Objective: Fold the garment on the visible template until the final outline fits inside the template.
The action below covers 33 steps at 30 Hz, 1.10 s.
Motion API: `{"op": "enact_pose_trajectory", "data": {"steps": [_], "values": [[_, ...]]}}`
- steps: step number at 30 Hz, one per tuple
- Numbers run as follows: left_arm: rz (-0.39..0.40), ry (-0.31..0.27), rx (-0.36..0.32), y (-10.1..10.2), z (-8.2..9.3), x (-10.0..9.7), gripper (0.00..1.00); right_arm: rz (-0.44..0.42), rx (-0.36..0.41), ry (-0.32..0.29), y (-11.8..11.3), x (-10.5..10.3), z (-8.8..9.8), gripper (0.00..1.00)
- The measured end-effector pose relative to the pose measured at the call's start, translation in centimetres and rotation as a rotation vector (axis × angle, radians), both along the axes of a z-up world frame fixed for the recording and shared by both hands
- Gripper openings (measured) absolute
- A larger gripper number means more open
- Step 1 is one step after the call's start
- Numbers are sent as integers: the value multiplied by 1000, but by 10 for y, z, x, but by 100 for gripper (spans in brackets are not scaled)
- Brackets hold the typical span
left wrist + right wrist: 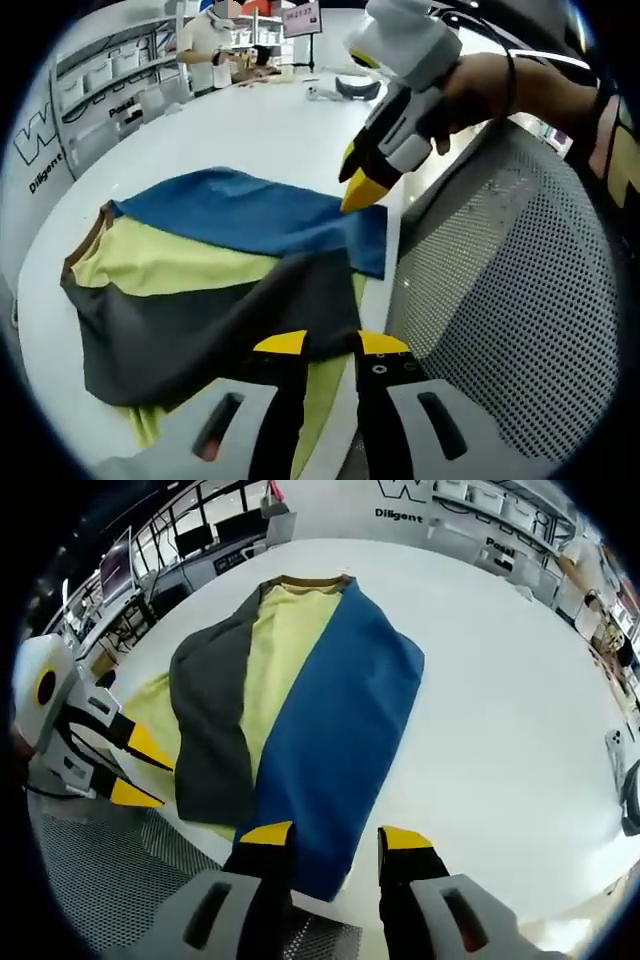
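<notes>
Currently: garment (300,680), blue, yellow and grey, partly folded lengthwise on white table (500,710), hem near both grippers, left (330,345) and right (335,832), fingers spread, holding nothing; pinch hem corners evenly, fold toward collar.

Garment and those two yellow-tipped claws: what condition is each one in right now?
Garment: lying flat on the white table, both long sides folded inward, grey flap and blue flap over yellow.
Left gripper: open, empty, at the garment's hem.
Right gripper: open, empty, over the blue hem corner.
</notes>
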<state>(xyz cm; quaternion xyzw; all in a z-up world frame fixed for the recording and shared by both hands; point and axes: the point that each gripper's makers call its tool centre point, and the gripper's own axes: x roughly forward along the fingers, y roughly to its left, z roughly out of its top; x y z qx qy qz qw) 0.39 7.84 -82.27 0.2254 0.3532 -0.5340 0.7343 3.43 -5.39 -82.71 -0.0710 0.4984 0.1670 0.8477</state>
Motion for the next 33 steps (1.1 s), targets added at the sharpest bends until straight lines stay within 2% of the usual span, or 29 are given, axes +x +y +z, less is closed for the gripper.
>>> {"op": "enact_pose_trajectory", "data": {"steps": [4,7,14,20,26,28,33], "values": [[-24,14,22,-2,-8,-3,16,2,3,3,0,-1,-1,27],[-34,12,22,-5,-12,-3,11,1,4,3,1,-2,-1,28],[-63,18,31,-10,-18,-8,14,-1,4,-2,1,-1,0,29],[-69,11,57,-8,-25,-10,11,-9,5,-4,-1,-1,1,29],[-68,5,60,-8,-24,-7,8,-10,9,-5,0,-2,1,29],[-71,2,56,-9,-22,-6,1,-8,13,-7,1,-2,2,29],[-51,8,22,-10,-18,-5,1,-9,19,-8,1,-2,2,28]]}}
